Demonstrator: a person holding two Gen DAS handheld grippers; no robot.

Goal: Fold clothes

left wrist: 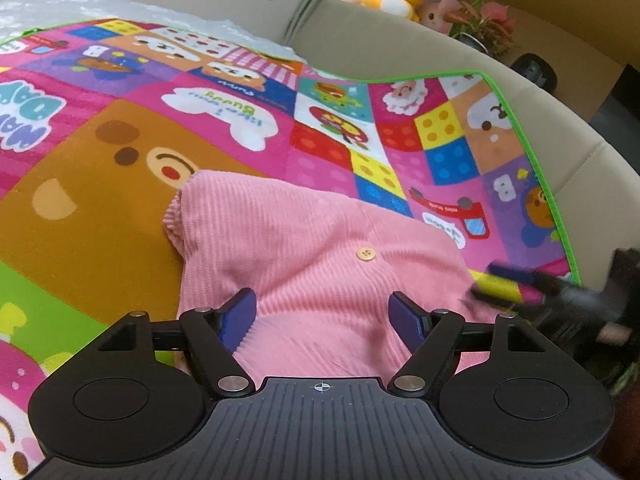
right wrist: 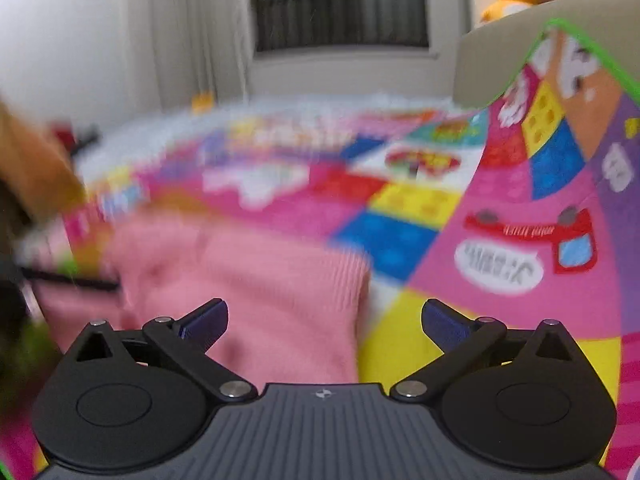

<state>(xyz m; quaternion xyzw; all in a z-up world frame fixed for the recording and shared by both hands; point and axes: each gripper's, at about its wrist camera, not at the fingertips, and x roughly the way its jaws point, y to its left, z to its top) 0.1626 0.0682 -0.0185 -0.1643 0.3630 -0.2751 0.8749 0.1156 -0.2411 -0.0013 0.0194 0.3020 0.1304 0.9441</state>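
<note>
Two grippers, the left gripper [left wrist: 324,312] and right gripper [right wrist: 324,322], hover with jaws wide and holding nothing over a pink ribbed cardigan [left wrist: 304,264] lying bunched on a colourful play mat [left wrist: 120,184], apparently placed to catch its near edges.

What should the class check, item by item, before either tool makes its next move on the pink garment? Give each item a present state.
1. Left tool open and ready to grasp: ok, its jaws stand apart over the pink garment.
2. Right tool open: ok, jaws apart, nothing between them.
3. Garment lies on the play mat, not hanging off: ok in what shows.
4. Button facing up and clear of the left tool's fingers: ok.
5. Garment's right edge located: ok, it runs between the right tool's fingers, though the right wrist view is blurred.
6. Garment flat, without hidden bunching: cannot tell; its near part is hidden.
</note>
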